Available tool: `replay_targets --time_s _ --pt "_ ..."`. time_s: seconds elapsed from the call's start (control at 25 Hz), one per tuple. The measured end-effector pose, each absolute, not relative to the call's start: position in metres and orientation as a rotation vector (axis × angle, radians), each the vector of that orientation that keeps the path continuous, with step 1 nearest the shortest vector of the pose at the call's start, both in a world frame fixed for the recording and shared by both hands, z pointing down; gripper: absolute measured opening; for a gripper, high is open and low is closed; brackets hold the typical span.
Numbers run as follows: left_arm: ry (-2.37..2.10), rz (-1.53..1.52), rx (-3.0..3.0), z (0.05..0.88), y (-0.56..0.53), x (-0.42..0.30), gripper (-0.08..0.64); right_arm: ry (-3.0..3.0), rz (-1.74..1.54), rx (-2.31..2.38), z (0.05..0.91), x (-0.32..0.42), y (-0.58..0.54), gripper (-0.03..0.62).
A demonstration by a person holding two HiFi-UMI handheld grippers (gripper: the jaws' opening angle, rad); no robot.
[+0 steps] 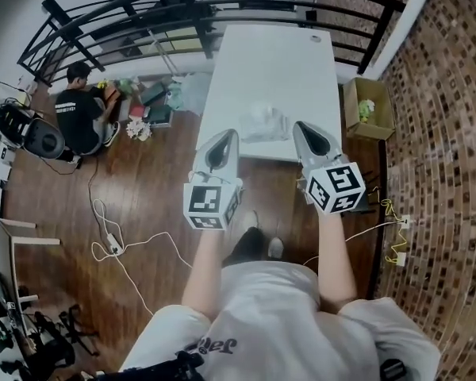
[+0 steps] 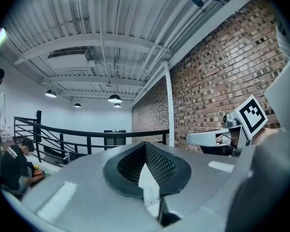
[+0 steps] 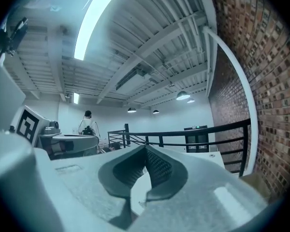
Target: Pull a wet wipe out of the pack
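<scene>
My left gripper (image 1: pixel 224 141) and right gripper (image 1: pixel 305 132) level, side by side, just short of white table (image 1: pixel 270 62); left jaws together, nothing clamped; right jaws together too, empty; pack of wipes (image 1: pixel 263 122) lies at near end of table, ahead of me, between my two tips, apart from both; wooden floor (image 1: pixel 143 197) below.

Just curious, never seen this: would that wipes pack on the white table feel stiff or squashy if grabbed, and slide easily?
Probably squashy: the pack looks crinkled and soft-sided, not boxy. It likely slides easily, since it lies loose on the smooth white table. It seems small, so probably light.
</scene>
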State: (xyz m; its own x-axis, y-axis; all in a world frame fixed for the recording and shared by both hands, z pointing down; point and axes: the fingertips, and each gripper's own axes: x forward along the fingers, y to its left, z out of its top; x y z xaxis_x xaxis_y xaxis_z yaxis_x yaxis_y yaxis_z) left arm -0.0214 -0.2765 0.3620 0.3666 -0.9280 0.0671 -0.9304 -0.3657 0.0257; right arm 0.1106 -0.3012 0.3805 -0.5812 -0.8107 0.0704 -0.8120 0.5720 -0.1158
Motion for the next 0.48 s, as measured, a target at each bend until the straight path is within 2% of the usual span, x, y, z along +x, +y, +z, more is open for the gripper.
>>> replay_targets --time_s 0.28,0.48 --pt "-1.61 0.079 2.647 0.366 -0.362 -0.02 0.015 -2.748 0.14 1.427 0.363 0.095 -0.376 -0.011" --pt "-1.561 0.057 2.629 0.384 -0.396 -0.041 0.015 -2.747 0.182 1.339 0.385 0.058 -0.403 -0.011"
